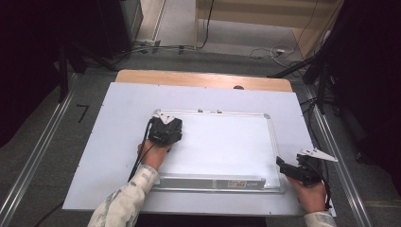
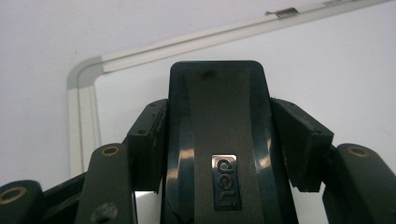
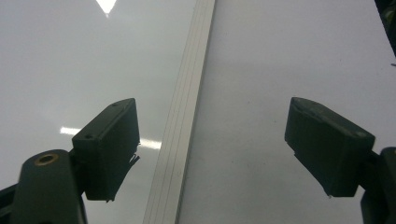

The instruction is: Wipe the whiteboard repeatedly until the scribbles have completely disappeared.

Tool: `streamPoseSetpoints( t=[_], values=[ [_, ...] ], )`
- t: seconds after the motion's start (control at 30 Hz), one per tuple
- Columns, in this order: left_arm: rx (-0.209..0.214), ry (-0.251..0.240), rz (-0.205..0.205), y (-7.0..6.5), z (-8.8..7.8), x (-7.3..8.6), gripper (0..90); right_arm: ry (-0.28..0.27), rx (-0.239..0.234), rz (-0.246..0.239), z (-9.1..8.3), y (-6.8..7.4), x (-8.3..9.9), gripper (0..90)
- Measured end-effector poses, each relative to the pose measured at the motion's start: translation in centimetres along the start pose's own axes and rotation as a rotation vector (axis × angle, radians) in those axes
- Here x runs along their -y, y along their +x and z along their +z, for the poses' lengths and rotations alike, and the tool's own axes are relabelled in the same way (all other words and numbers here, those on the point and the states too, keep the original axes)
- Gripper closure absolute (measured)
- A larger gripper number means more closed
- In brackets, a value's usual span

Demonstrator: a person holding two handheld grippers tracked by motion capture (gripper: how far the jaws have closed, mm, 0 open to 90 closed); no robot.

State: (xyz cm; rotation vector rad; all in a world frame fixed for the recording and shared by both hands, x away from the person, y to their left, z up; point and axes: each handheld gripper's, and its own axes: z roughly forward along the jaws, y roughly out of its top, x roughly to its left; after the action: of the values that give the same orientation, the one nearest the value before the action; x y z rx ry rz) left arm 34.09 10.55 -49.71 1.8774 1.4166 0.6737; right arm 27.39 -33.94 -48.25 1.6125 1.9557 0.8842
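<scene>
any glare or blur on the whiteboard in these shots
Right gripper view: bright ceiling-light glare patches on the whiteboard, its frame sharp. Left gripper view: highlights on the glossy eraser, far frame clip soft. High view: evenly lit board, dark surroundings.

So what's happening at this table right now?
A person is working on a whiteboard that lies flat on the table. The left gripper is clamped on a black board eraser near the board's far left corner, seemingly to wipe it. The right gripper sits open at the board's right edge, its jaws astride the frame without touching it. The board surface looks clean.
</scene>
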Motion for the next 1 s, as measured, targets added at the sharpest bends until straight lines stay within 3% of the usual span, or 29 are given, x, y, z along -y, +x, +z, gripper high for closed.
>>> streamPoseSetpoints(
  t=[0.23,0.67,0.8,1.0],
  values=[
    [0.034,0.008,0.022,-0.5,-1.1,0.8,40.8,0.0,0.0,0.001,-0.1,-0.1,0.1,16.5],
    [-0.079,0.028,-0.084,2.0,1.5,-1.5,40.7,-0.003,-0.002,0.002,-0.2,-0.2,0.1,16.5],
    [-0.077,0.03,-0.076,1.6,1.2,-1.3,40.8,-0.004,-0.003,0.001,-0.2,-0.1,0.1,16.5],
    [-0.023,0.035,-0.02,0.2,0.3,-0.6,40.8,0.002,0.0,0.0,0.0,0.0,0.0,16.5]
  ],
)
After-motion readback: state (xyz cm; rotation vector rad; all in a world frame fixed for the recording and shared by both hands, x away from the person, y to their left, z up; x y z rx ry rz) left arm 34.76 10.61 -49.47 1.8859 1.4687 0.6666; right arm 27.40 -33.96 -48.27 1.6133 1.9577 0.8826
